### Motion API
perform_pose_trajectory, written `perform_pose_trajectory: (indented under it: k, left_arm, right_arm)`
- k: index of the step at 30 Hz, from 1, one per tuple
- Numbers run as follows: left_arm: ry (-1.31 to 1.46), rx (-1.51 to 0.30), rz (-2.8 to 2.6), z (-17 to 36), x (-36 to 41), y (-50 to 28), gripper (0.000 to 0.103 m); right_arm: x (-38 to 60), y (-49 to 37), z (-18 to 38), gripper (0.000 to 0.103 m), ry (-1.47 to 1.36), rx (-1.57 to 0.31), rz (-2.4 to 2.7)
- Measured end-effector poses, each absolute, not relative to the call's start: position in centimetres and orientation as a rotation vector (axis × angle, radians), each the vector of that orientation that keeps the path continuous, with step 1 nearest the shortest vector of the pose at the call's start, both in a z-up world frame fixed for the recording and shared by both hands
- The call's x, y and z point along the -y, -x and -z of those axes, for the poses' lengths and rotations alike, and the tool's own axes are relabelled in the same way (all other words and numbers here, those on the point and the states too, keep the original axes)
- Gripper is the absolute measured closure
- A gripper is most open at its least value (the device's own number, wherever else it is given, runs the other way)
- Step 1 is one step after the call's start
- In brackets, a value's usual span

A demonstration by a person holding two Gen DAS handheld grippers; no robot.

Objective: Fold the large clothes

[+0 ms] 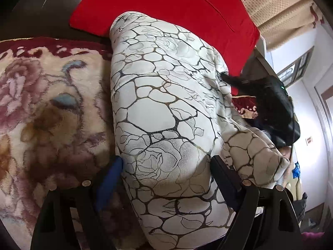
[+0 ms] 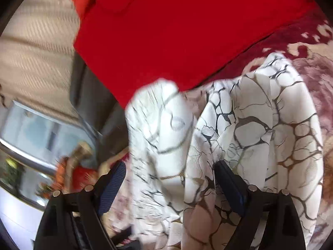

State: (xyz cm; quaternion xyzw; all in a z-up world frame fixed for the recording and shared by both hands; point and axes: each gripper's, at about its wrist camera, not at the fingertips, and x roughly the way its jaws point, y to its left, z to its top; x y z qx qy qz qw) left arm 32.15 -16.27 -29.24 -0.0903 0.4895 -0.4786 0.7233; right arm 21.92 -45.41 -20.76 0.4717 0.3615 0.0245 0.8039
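Floral plush blanket covers the surface, bare to the left of the white crackle-print garment folded on it. Left gripper stands spread wide astride the garment's near end; whether its pads press is unclear. Right gripper is spread too, with blurred cloth between its fingers. Beyond lies a red cushion.
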Motion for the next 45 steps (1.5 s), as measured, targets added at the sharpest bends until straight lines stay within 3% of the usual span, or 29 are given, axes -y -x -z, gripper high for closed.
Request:
perform_pose_trajectory:
  k: [2, 3, 4, 9, 14, 22, 26, 35, 41, 44, 45]
  left_arm:
    - [0.248, -1.088, 1.068, 29.6, 15.9, -32.3, 0.017]
    - [0.25, -1.086, 1.076, 29.7, 15.8, -32.0, 0.017]
    - [0.25, -1.083, 1.081, 29.9, 15.9, -32.0, 0.017]
    - [0.244, -1.06, 1.099, 29.5, 16.1, -31.1, 0.017]
    - [0.194, -0.963, 1.18, 27.3, 17.5, -28.1, 0.016]
    - [0.01, -0.893, 1.164, 26.9, 22.8, -24.7, 0.015]
    - [-0.032, -0.886, 1.153, 27.4, 23.7, -24.3, 0.014]
    - [0.08, -0.923, 1.196, 24.9, 18.1, -26.5, 0.014]
    - [-0.083, -1.007, 1.049, 28.8, 17.6, -27.0, 0.013]
    - [-0.057, -1.04, 1.044, 29.5, 17.5, -26.9, 0.012]
    - [-0.061, -1.038, 1.041, 29.3, 17.4, -27.1, 0.011]
  right_arm:
    - [44.7, -22.2, 21.1, 0.04, -0.975, -0.807, -0.059]
    - [43.9, -22.8, 21.0, 0.063, -0.955, -0.82, -0.06]
    - [43.5, -22.9, 20.7, 0.072, -0.935, -0.819, -0.067]
    - [41.6, -21.2, 16.7, 0.087, -0.81, -0.702, -0.068]
    - [43.7, -19.4, 15.4, 0.089, -0.835, -0.606, -0.032]
    - [51.0, -17.2, 22.1, 0.089, -1.022, -0.702, 0.11]
    - [51.0, -17.4, 23.5, 0.09, -0.971, -0.739, 0.139]
    - [50.7, -16.6, 25.6, 0.09, -0.923, -0.732, 0.079]
    - [49.7, -15.0, 25.0, 0.089, -0.878, -0.757, 0.117]
    - [48.9, -15.0, 24.4, 0.086, -0.858, -0.782, 0.144]
    - [48.8, -14.9, 23.9, 0.079, -0.871, -0.798, 0.155]
